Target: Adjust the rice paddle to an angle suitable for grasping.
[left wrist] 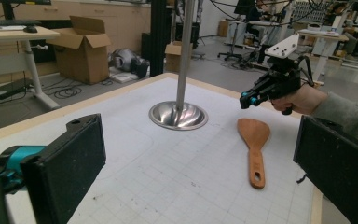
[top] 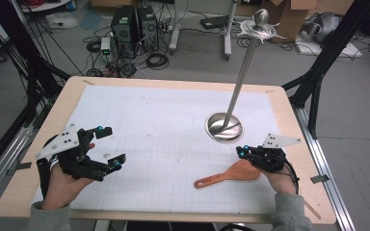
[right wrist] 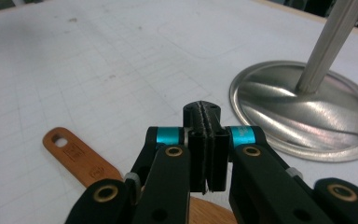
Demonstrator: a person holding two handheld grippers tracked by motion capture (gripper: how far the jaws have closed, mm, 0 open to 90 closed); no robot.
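A brown wooden spatula (top: pixel 226 175) lies flat on the white mat, its blade to the right and its holed handle to the left. My right gripper (top: pixel 243 152) hovers just over the blade's far edge, jaws pressed together with nothing between them (right wrist: pixel 201 111). The spatula handle (right wrist: pixel 77 156) shows below and left of those jaws. My left gripper (top: pixel 111 147) sits at the table's left side, wide open and empty (left wrist: pixel 200 172). From the left gripper view the spatula (left wrist: pixel 254 140) lies well ahead, and the right gripper (left wrist: pixel 261 95) floats beyond it.
A steel stand with a round dished base (top: pixel 224 127) and a tall leaning pole (top: pixel 243 72) stands right of centre, just behind the right gripper; its base (right wrist: pixel 303 112) lies close ahead of the shut jaws. The white gridded mat (top: pixel 164 125) covers the wooden table (top: pixel 58 110).
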